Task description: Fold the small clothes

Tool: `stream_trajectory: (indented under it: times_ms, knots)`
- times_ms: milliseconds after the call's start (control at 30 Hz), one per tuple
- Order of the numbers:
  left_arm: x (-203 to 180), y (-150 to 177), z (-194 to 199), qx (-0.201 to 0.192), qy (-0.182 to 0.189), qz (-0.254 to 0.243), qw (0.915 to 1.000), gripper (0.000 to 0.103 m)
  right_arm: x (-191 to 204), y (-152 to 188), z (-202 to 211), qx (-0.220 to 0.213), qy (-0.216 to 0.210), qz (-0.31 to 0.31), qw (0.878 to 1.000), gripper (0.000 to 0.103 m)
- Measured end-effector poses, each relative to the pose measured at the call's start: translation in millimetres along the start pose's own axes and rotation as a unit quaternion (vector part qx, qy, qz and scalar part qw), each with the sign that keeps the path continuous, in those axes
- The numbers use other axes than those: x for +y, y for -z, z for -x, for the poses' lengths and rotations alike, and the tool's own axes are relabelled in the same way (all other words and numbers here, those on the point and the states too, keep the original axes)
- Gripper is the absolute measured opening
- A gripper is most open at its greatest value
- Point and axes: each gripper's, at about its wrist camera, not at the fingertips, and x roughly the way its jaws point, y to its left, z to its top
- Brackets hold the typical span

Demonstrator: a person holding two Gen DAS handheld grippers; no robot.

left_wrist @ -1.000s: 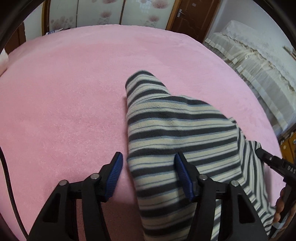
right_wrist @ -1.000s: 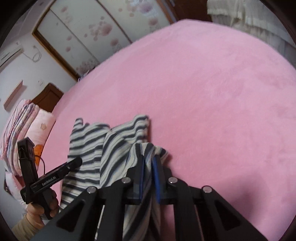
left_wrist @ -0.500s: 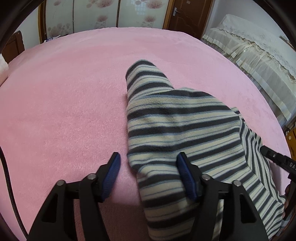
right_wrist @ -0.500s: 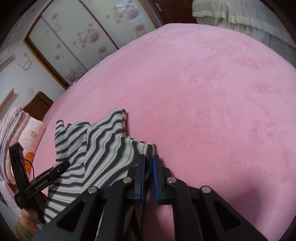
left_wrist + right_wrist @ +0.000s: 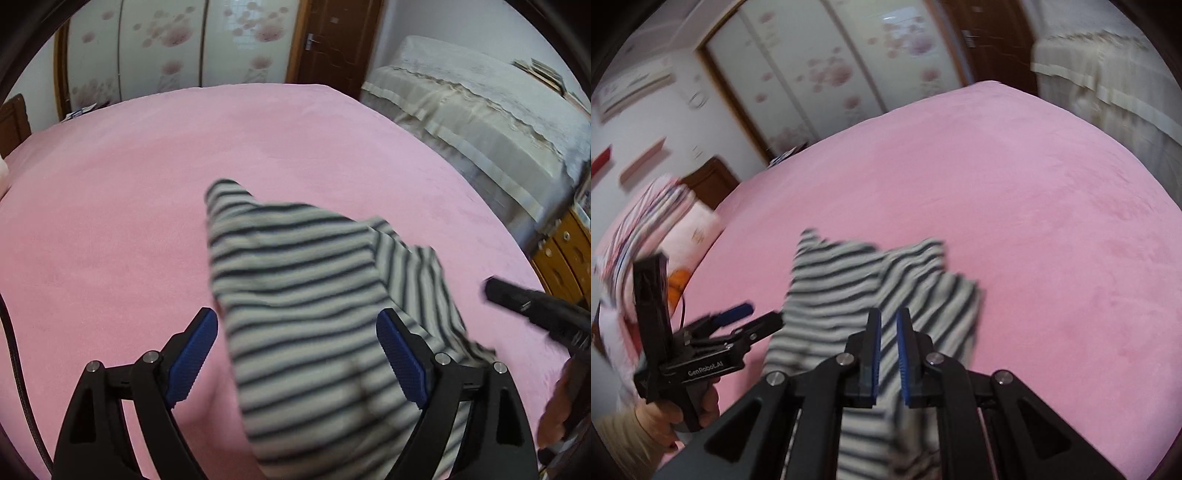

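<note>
A small grey-and-cream striped garment [image 5: 303,280] lies partly folded on the pink bed cover [image 5: 110,221]. My left gripper [image 5: 295,314] hangs just above its near end. The jaws are opening wide and the blue pads [image 5: 192,350] stand clear of the cloth between them. In the right wrist view my right gripper [image 5: 889,325] is shut on a fold of the striped garment [image 5: 842,288], which rises to the narrow slit between the pads. The left gripper [image 5: 750,317] shows at the left, held by a hand [image 5: 701,402].
The pink cover [image 5: 1034,221] spreads wide beyond and to the right of the garment. Folded bedding [image 5: 646,221] is stacked at the left edge. A beige-draped piece of furniture [image 5: 480,110] and a wooden cabinet [image 5: 565,251] stand past the right edge.
The left jaws have spread much wider. Both grippers have risen and drawn back, so more of the room shows. The right gripper keeps its grip on the cloth.
</note>
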Motion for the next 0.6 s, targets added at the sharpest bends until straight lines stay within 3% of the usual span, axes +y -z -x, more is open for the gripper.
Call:
stream_trajectory:
  times_ms: [233,367,500,600]
  knots:
    - [-6,49,-10,0.036,-0.002,-0.001,0.9994,0.087,-6,54,-19,0.053,0.048,0.023,0.997,0.008]
    - [-1,72,-21,0.044,-0.012,-0.014,0.9989,0.089,-23,74,-17,0.056,0.053,0.017,0.997,0.007]
    - [20,89,-27,0.047,0.019,0.038,0.998,0.095,-30,84,-16,0.055,0.051,0.013,0.997,0.007]
    - [18,94,-25,0.033,0.019,0.032,0.9988,0.095,-31,87,-17,0.052,0.05,0.012,0.997,0.007]
